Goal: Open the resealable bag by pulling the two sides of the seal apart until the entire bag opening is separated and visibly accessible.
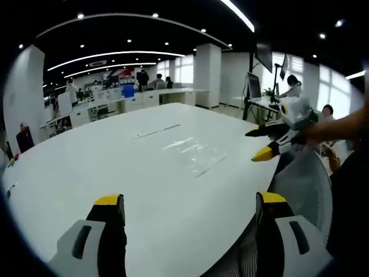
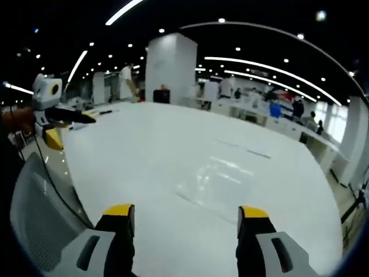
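A clear resealable bag point(image 1: 193, 151) lies flat on the white table point(image 1: 115, 173), hard to make out against it; it is also seen in the right gripper view point(image 2: 222, 182). My left gripper point(image 1: 190, 209) hovers open above the table's near edge, well short of the bag, with nothing between its yellow-tipped fingers. My right gripper point(image 2: 184, 220) is open too, over the table in front of the bag. In the left gripper view the right gripper point(image 1: 267, 144) comes in from the right, held by a hand. The left gripper point(image 2: 60, 128) appears at the left of the right gripper view.
A grey mesh chair back point(image 1: 302, 184) stands at the table's edge; it also shows in the right gripper view point(image 2: 37, 213). Office desks, monitors and people fill the background point(image 1: 138, 86). A white pillar point(image 2: 170, 69) rises behind the table.
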Tool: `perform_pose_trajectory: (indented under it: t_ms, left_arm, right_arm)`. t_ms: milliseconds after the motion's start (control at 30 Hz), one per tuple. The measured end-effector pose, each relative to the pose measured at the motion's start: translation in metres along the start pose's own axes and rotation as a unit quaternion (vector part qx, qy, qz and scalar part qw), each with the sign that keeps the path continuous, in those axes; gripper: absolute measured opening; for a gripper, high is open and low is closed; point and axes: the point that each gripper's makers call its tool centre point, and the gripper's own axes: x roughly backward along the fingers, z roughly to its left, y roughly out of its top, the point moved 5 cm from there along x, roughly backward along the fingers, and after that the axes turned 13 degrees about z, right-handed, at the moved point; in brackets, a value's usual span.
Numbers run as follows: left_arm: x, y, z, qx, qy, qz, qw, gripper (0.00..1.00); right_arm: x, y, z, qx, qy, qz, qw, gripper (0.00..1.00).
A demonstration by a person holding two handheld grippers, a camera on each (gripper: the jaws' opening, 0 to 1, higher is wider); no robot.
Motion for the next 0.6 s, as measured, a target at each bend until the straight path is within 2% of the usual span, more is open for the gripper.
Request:
perform_pose_trajectory:
  t_ms: [233,600]
  left_arm:
    - [-0.001,0.0,0.001,0.001,0.007,0.0,1.0,0.92]
    - [-0.004,0.004,-0.003,0.0,0.002,0.005,1.0,0.9]
  right_arm:
    - [-0.016,0.007,-0.006,0.037,-0.001,0.014,0.9992,0.67]
    - [-0.044,0.009,-0.009,0.055,-0.009,0.023,0.9982,0.57]
